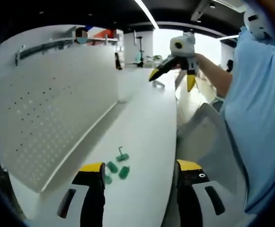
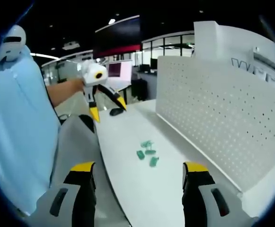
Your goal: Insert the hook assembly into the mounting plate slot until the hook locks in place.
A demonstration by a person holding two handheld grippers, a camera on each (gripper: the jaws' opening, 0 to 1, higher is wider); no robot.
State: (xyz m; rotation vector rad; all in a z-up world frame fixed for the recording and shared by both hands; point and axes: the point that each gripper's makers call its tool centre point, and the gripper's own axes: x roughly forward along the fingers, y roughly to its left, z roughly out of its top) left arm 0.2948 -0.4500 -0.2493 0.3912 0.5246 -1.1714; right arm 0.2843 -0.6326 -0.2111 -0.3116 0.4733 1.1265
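White tabletop [image 1: 146, 142] runs lengthwise away from both cameras, with a white pegboard panel [image 1: 52, 113] standing along one edge and an open office space with ceiling lights behind.

From the left gripper view, the left gripper [image 1: 139, 168] hangs low over the near end of the table, its two yellow-tipped jaws spread wide with nothing between them. Just ahead of its left jaw lies a small cluster of green hooks [image 1: 118, 168] flat on the tabletop, close to that jaw's tip but not touching it and not inside the gap. Farther off, the right gripper [image 1: 172, 78] is raised in the air in a person's hand, jaws apart and empty, beside a light blue shirt [image 1: 260, 104].

From the right gripper view, the right gripper's jaws stand spread and hold nothing. The green hooks [image 2: 147, 152] lie on the table well ahead, roughly between the two jaw lines. Beyond them the left gripper [image 2: 108, 106] is held up, jaws open.
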